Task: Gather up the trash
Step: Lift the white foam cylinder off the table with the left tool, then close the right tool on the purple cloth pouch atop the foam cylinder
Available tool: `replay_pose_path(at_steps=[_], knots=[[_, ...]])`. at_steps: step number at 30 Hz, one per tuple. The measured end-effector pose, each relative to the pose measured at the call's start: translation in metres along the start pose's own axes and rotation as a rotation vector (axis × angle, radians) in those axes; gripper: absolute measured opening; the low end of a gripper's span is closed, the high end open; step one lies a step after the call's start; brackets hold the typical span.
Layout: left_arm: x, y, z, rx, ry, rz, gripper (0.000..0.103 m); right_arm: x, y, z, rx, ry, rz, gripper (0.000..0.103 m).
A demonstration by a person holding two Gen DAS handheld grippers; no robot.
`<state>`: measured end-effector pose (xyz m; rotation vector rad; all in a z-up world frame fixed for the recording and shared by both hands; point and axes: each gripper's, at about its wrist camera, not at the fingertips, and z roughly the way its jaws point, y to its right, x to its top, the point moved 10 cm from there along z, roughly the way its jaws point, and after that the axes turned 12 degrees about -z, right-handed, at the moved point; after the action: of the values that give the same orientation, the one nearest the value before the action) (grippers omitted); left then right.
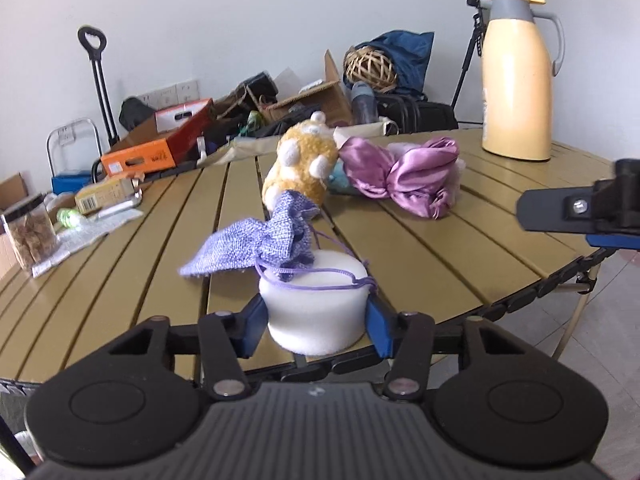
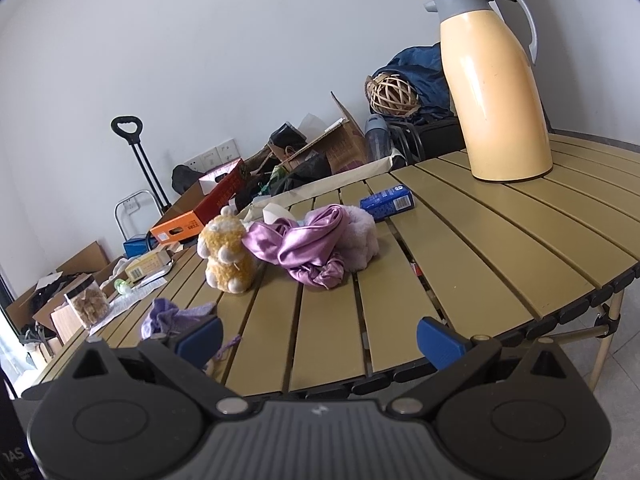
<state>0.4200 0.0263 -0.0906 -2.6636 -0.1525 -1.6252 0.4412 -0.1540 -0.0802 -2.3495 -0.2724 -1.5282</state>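
A white foam cylinder (image 1: 316,312) stands at the near edge of the slatted table (image 1: 460,248). My left gripper (image 1: 316,326) is shut on it, one blue pad against each side. A purple woven drawstring pouch (image 1: 272,240) lies on top of the foam, and its cord loops around the rim. In the right wrist view the pouch (image 2: 168,320) shows just behind the left finger of my right gripper (image 2: 320,340), which is open with nothing between its pads. One finger (image 1: 552,210) of that gripper pokes in from the right of the left wrist view.
A yellow plush toy (image 2: 226,256) and crumpled purple satin cloth (image 2: 304,244) lie mid-table, with a blue carton (image 2: 386,202) behind them. A tall cream thermos (image 2: 496,88) stands at the far right. A clear jar (image 2: 88,304) sits at the left edge. Boxes and bags pile up beyond the table.
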Motion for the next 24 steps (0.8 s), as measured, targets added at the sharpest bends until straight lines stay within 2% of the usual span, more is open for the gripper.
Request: replay_pose_path(at_steps=[6, 14, 17, 20, 24], knots=[[0.009, 0.017, -0.016, -0.01, 0.081, 0.071, 0.053, 0.0, 0.0, 0.003, -0.009, -0.002, -0.003, 0.103], [0.032, 0.027, -0.02, -0.02, 0.138, 0.048, 0.053, 0.001, 0.012, 0.003, -0.045, 0.008, 0.032, 0.103], [0.031, 0.034, -0.013, -0.038, 0.116, 0.078, 0.053, 0.0, 0.017, 0.003, -0.057, 0.002, 0.046, 0.103], [0.014, 0.046, 0.001, -0.067, 0.04, 0.108, 0.053, 0.001, 0.02, 0.003, -0.053, 0.002, 0.053, 0.103], [-0.002, 0.054, 0.005, -0.087, 0.003, 0.132, 0.053, 0.01, 0.012, 0.001, -0.019, 0.015, 0.002, 0.103]])
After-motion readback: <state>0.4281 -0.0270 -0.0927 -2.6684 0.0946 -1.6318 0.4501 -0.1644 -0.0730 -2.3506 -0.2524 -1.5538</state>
